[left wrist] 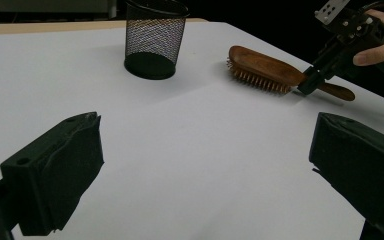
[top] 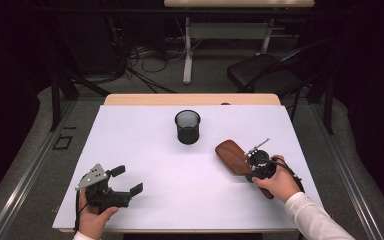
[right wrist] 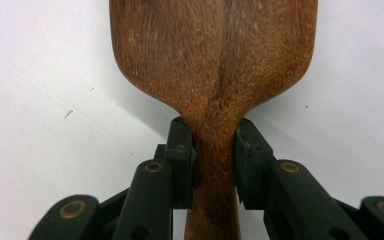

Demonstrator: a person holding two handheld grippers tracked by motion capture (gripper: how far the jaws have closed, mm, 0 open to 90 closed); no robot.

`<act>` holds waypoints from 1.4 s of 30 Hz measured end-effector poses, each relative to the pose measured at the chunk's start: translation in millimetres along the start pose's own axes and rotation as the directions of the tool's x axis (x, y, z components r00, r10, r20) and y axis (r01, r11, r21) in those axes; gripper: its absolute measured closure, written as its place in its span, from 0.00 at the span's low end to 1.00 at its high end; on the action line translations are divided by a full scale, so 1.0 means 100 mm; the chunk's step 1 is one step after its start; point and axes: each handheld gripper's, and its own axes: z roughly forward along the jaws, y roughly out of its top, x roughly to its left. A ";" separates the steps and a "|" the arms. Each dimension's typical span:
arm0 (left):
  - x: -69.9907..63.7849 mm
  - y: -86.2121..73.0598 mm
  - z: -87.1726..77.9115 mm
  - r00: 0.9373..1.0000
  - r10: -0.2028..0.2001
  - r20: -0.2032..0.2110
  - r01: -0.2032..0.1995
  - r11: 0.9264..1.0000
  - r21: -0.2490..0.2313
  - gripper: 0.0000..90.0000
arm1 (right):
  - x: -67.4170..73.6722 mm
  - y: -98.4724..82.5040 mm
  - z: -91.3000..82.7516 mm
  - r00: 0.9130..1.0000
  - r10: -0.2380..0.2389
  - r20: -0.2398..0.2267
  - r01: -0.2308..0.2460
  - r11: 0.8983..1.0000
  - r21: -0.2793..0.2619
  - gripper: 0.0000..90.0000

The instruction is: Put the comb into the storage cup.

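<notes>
Right gripper [top: 248, 165] clamped on neck of wooden hairbrush [top: 232, 155], pads on both sides where handle meets head. Brush lies bristles-down on table [top: 180, 200], near and right-front of mesh cup [top: 187, 126]. Left gripper [top: 130, 181] spread wide, holding nothing, well left-front of cup.

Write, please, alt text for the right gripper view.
The right gripper is shut on the neck of a wooden hairbrush, one black jaw pressing each side where the handle meets the wide head. The brush lies over a white table.
</notes>
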 end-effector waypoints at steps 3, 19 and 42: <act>0.00 0.00 0.00 1.000 0.001 -0.001 -0.001 1.000 0.000 0.01 | 0.00 0.01 -0.03 1.000 -0.008 0.007 0.008 0.999 0.039 0.80; 0.00 0.00 0.01 1.000 0.004 0.003 -0.004 1.000 0.007 0.01 | 0.01 -0.02 -0.02 1.000 0.019 -0.013 -0.019 1.000 -0.024 0.80; 0.01 -0.01 0.02 1.000 -0.001 0.001 0.001 1.000 0.007 0.01 | 0.02 -0.07 -0.05 0.999 0.038 -0.022 -0.040 0.997 -0.068 0.80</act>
